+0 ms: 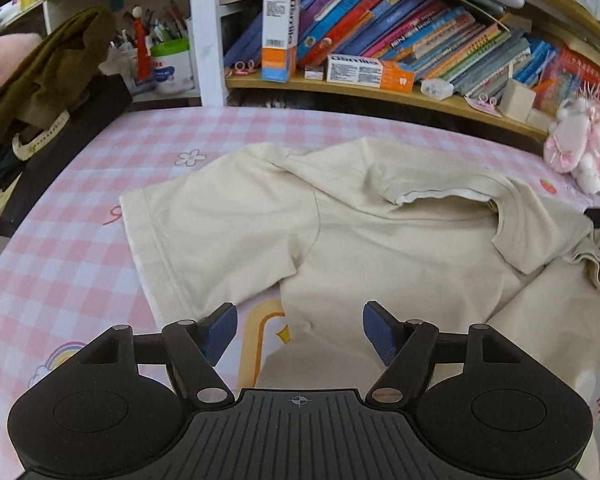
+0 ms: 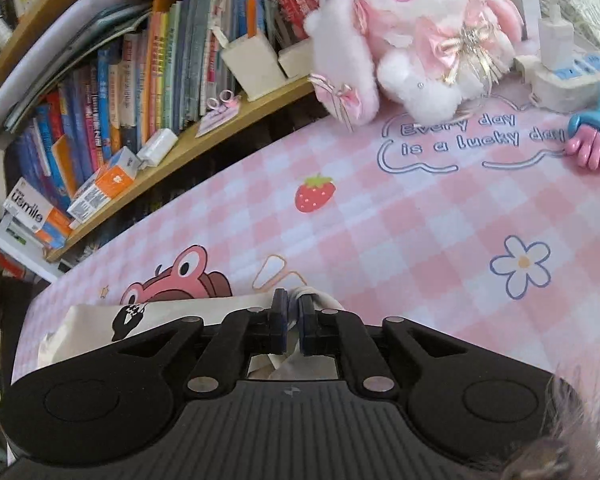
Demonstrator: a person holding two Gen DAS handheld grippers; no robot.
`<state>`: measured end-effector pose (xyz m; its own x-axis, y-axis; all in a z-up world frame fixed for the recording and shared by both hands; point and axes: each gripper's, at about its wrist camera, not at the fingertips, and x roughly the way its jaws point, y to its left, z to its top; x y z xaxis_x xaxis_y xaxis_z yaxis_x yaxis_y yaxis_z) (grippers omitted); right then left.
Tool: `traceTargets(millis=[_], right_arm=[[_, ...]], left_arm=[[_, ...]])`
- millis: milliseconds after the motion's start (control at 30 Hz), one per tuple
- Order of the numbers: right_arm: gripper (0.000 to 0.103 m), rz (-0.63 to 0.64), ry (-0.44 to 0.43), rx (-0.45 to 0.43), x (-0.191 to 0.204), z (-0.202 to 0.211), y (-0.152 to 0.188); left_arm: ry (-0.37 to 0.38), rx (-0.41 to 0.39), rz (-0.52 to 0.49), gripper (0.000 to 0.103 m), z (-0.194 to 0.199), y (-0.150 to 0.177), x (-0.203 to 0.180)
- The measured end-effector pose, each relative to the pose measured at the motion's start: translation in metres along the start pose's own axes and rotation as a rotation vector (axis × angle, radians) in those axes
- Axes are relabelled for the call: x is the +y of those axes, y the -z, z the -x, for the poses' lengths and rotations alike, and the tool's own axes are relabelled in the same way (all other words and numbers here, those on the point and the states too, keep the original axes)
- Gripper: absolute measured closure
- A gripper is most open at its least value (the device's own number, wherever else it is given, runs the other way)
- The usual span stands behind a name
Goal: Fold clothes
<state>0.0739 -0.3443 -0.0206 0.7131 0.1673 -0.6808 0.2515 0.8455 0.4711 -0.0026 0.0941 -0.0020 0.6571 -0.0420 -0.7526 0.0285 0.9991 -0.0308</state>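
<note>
Left gripper (image 1: 300, 330) jaws wide, empty, lower center; right gripper (image 2: 291, 316) clamps cream tee (image 1: 380, 248) edge w/ thin bite—could slip.

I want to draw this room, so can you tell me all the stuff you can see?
T-shirt: one, cream, spread rumpled on the table, one sleeve lying flat.
Tablecloth: one, pink and white checks with cartoon prints, covering the table.
Plush bunny: one, white and pink, at the table's back edge.
Books: many, mixed colours, leaning on the wooden shelf.
Toothpaste boxes: two, white and orange, on the shelf, one upright, one lying.
Olive garment: one, heaped beside the table.
Left hand-held gripper: one, black with blue pads, open, above the shirt's edge.
Right hand-held gripper: one, black, shut on cream cloth.
</note>
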Motion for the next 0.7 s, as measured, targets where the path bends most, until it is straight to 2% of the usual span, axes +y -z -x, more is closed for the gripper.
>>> traceTargets(millis=[33, 100, 133, 300, 533, 700], right_arm=[[0.089, 0.015, 0.003, -0.008, 0.003, 0.004, 0.001], [0.071, 0.056, 0.007, -0.028, 0.011, 0.015, 0.005], [0.069, 0.083, 0.011, -0.035, 0.015, 0.019, 0.008], [0.064, 0.228, 0.040, -0.068, 0.036, 0.041, 0.026], [0.058, 0.456, 0.068, -0.078, 0.065, 0.052, 0.060], [0.057, 0.561, 0.069, -0.051, 0.080, 0.048, 0.078]], left_arm=[[0.001, -0.001, -0.008, 0.032, -0.001, -0.001, -0.002], [0.003, -0.006, -0.024, 0.031, -0.004, -0.003, -0.006], [0.004, -0.008, -0.033, 0.031, -0.005, -0.004, -0.007], [0.006, -0.037, -0.098, 0.031, -0.007, -0.010, -0.015], [0.020, -0.059, -0.197, 0.031, -0.015, -0.016, -0.022], [0.009, -0.090, -0.344, 0.031, -0.026, -0.018, -0.032]])
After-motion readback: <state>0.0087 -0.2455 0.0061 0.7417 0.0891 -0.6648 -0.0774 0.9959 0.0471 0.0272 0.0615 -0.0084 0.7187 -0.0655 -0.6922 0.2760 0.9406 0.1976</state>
